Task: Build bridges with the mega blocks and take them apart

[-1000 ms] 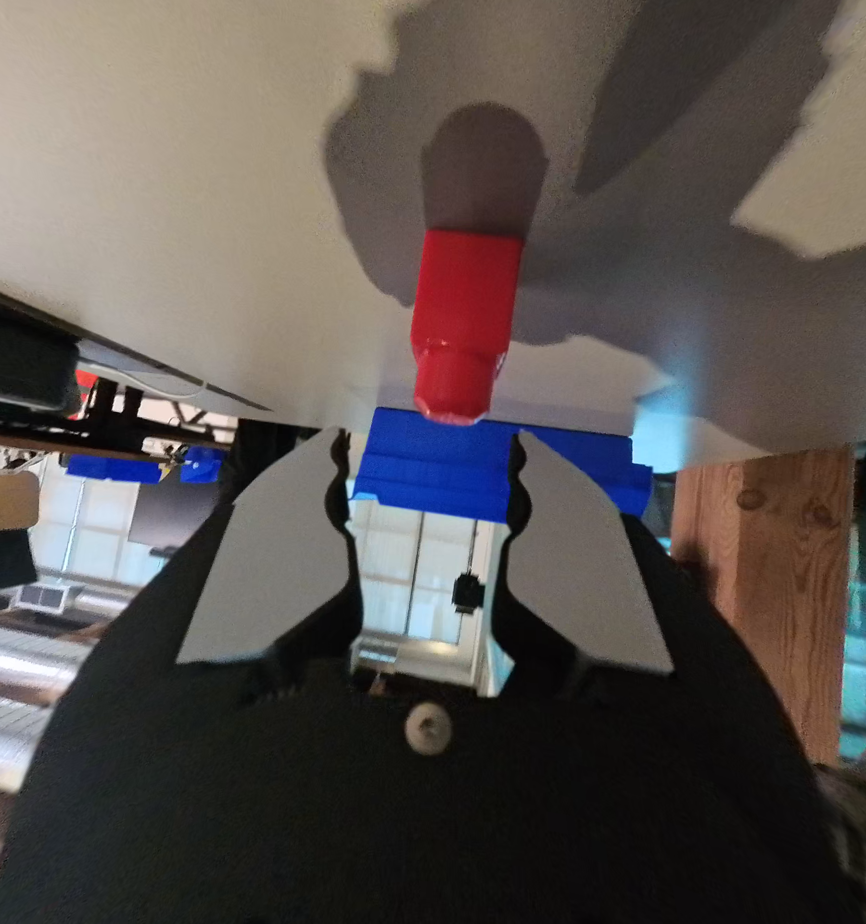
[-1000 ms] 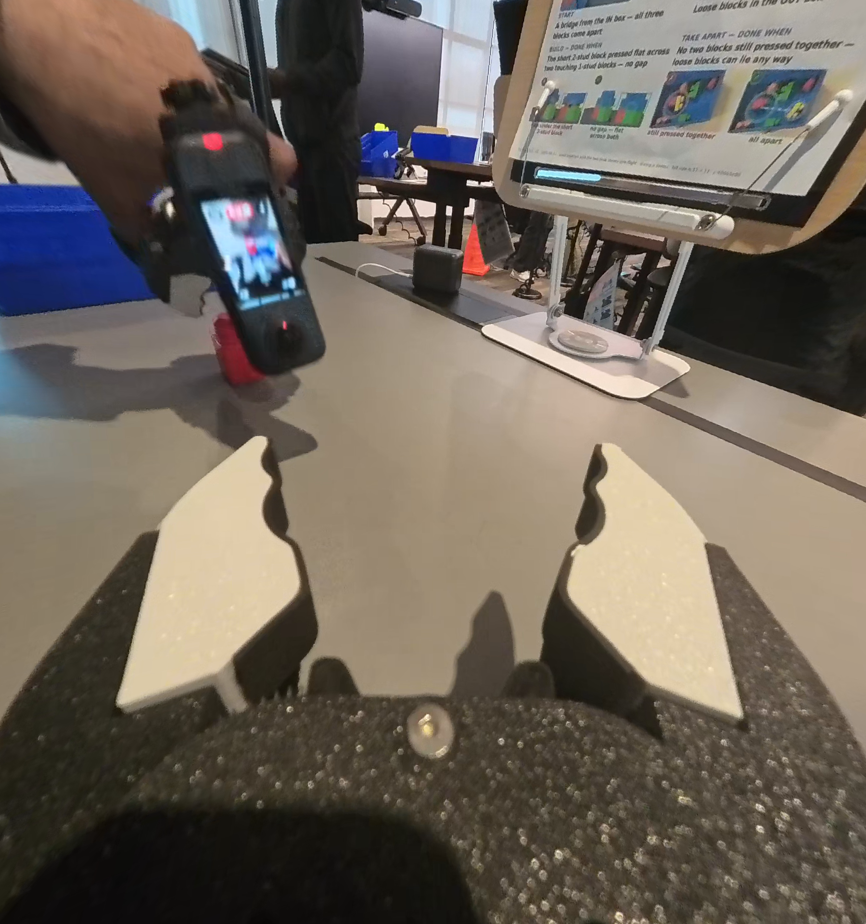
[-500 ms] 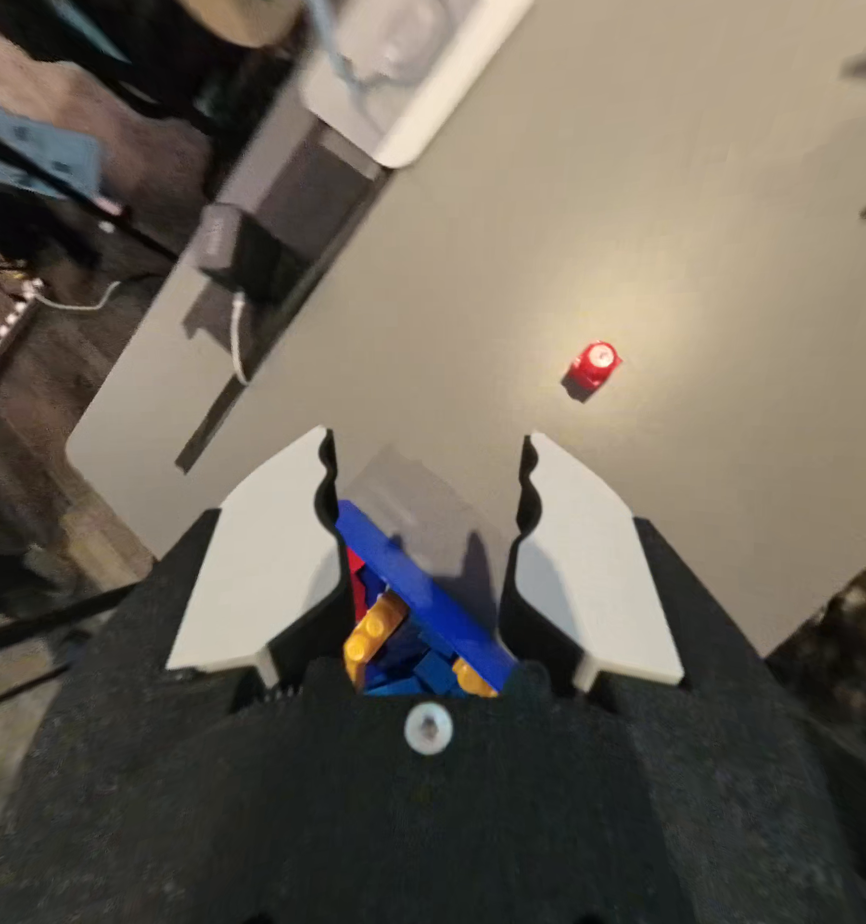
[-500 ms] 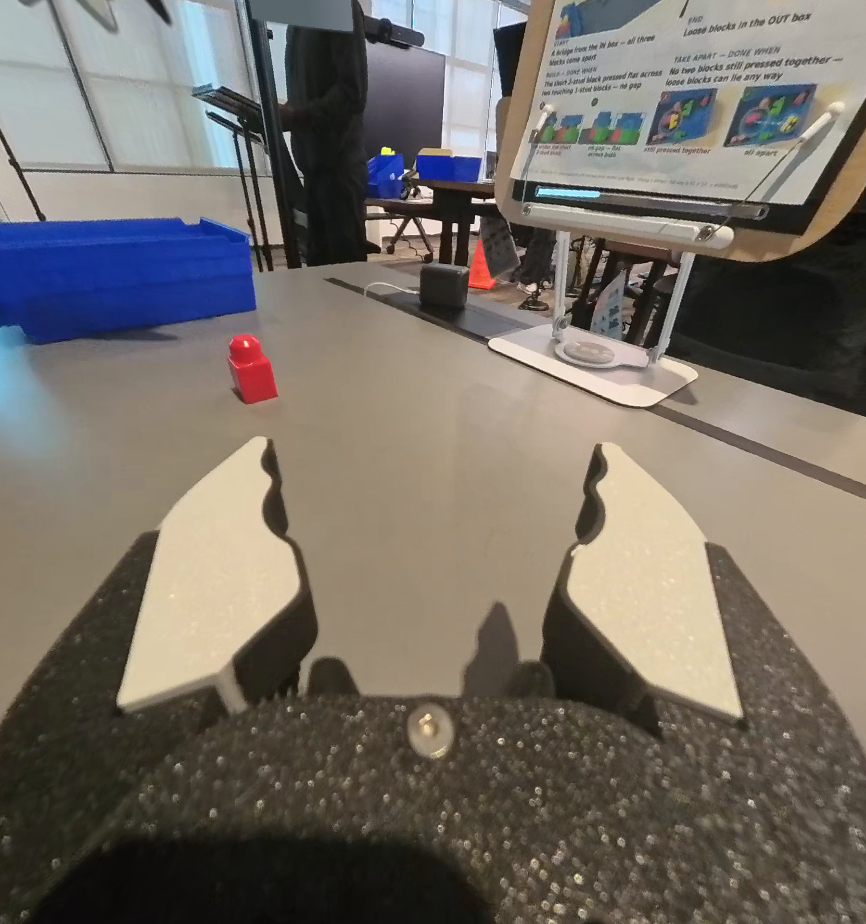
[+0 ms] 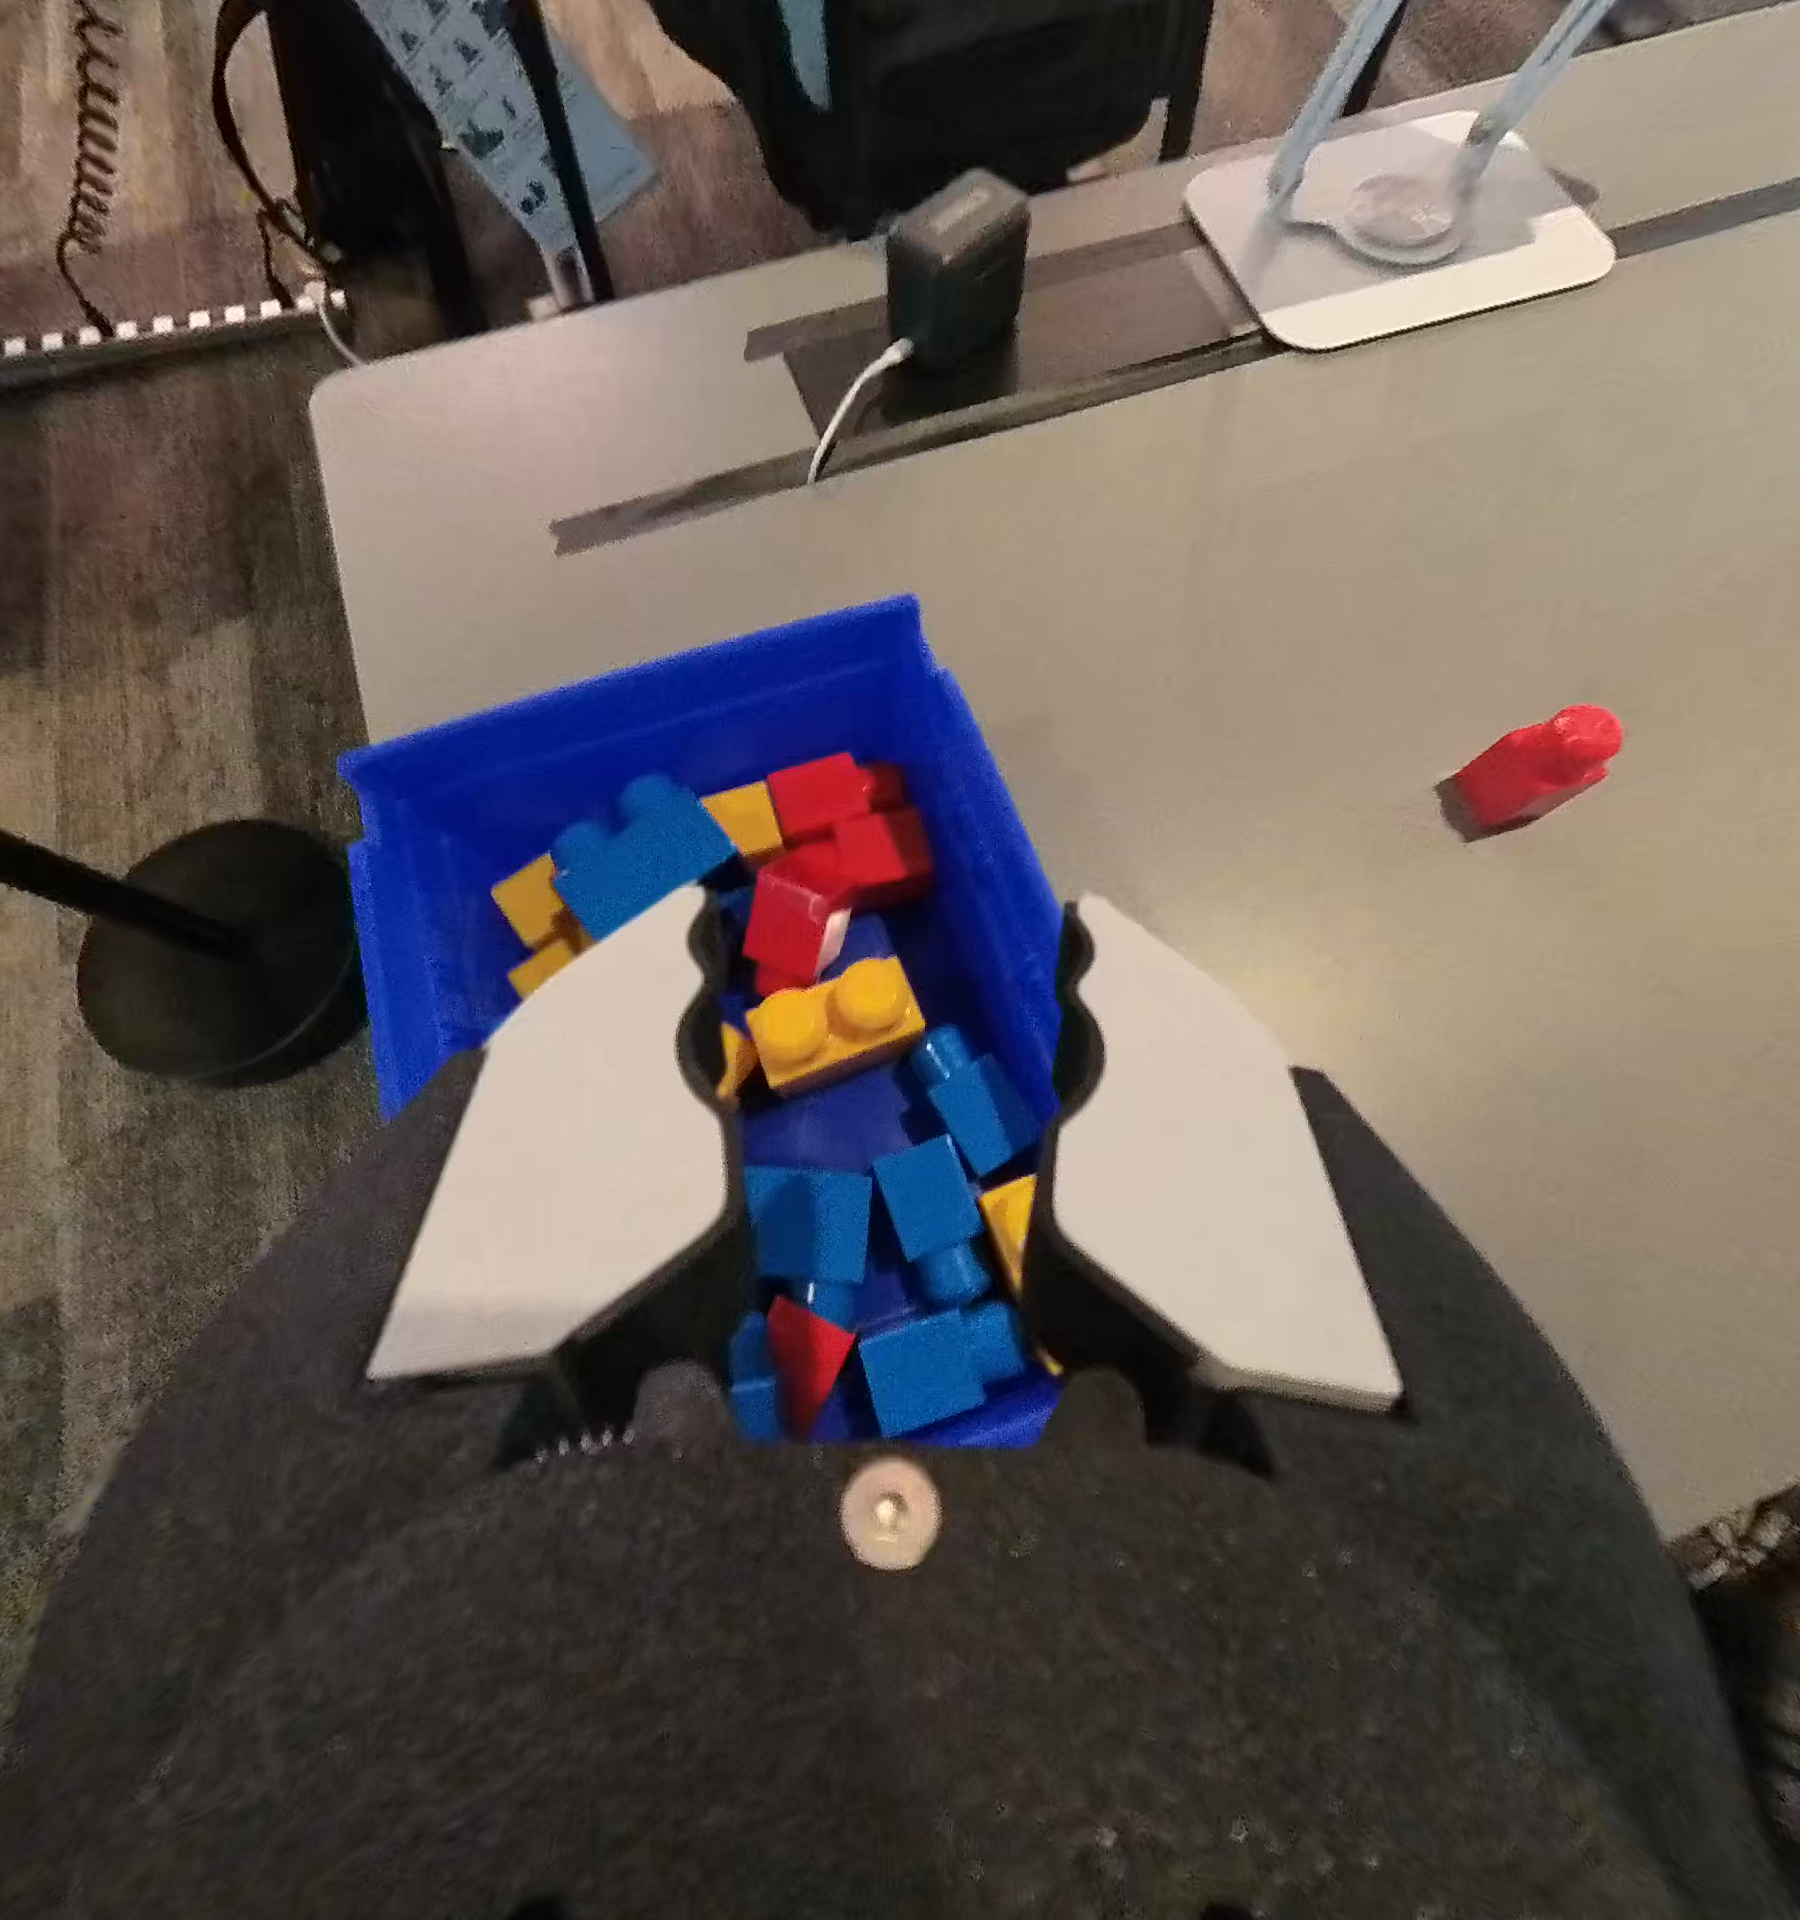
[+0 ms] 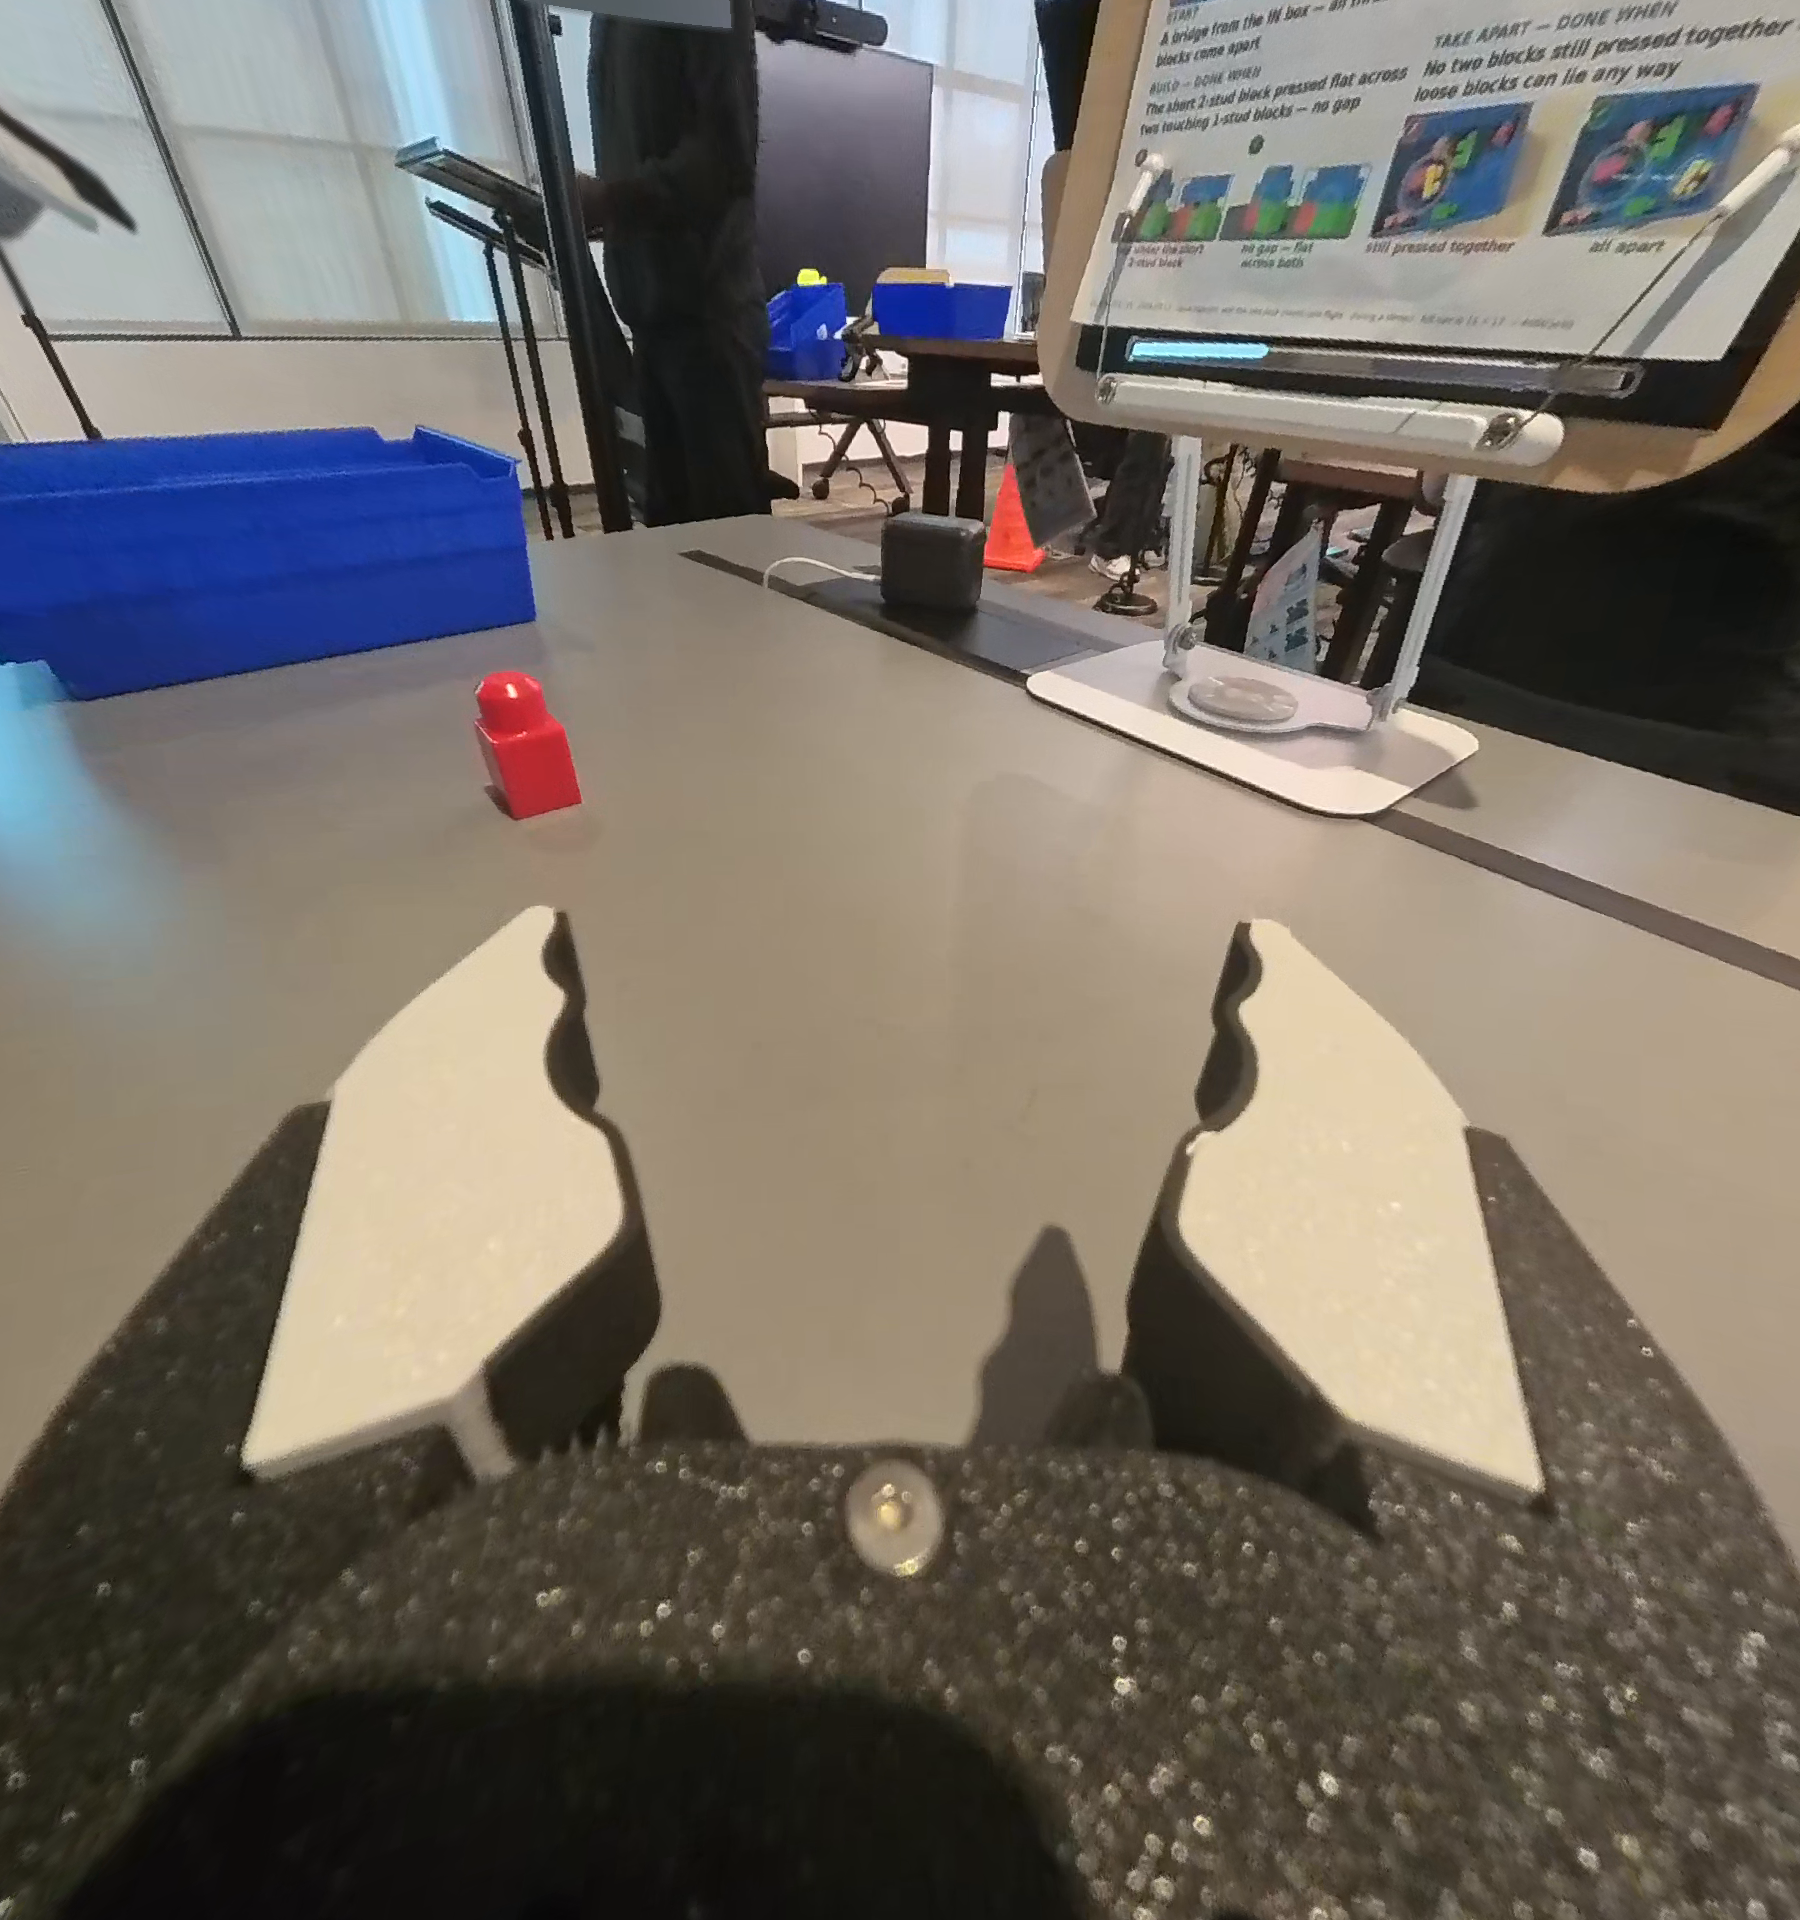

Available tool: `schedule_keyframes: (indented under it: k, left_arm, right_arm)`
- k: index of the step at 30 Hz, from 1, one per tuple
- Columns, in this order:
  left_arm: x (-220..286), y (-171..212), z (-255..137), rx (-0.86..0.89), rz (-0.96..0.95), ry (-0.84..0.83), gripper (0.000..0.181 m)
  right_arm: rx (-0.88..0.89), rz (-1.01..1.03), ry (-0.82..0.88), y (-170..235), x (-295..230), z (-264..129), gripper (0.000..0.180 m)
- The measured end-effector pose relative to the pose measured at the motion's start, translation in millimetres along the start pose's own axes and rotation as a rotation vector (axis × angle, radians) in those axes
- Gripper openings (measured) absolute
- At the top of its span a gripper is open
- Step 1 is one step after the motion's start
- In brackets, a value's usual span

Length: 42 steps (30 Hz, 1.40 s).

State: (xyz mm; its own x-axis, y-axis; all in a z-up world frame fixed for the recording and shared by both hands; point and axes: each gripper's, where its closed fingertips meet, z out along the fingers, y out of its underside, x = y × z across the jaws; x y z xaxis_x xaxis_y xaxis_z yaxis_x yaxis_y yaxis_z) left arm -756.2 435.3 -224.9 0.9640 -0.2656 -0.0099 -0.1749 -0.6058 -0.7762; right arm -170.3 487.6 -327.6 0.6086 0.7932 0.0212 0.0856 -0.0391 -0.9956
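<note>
Swinging away from the red block point(image 6: 525, 750), the left gripper point(image 5: 880, 914) now hovers wide open and empty over the blue bin point(image 5: 667, 686) of loose blocks point(image 5: 836, 1023). Right gripper point(image 6: 896, 935) gapes empty above the bench point(image 6: 979, 883). One pillar stands; the bridge is barely begun.

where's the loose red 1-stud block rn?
The red block stands upright on the grey table, alone, just off the blue bin; upper left in the right wrist view. In the left wrist view it's right of the bin, with both tools clear of it.
</note>
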Motion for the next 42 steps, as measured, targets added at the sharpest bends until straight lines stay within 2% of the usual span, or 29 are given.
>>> schedule_keyframes:
  k: [9,16,23,32,42]
  left_arm:
    - [-18,78,23,-0.037,-0.033,0.03,0.061]
    - [-19,109,20,-0.053,0.089,0.11,0.064]
    - [-27,88,36,-0.051,0.209,0.147,0.057]
    - [-34,56,100,-0.315,0.305,0.176,0.048]
    - [-39,79,142,-0.568,0.331,0.221,0.04]
  right_arm:
    - [0.007,-0.011,-0.017,-3,-5,-1,0.114]
    - [-0.014,-0.014,-0.035,2,-9,2,0.114]
    - [-0.029,-0.022,-0.035,5,-10,4,0.114]
    - [-0.047,-0.023,-0.015,10,-4,4,0.115]
    - [-0.054,-0.02,-0.01,12,-1,3,0.115]
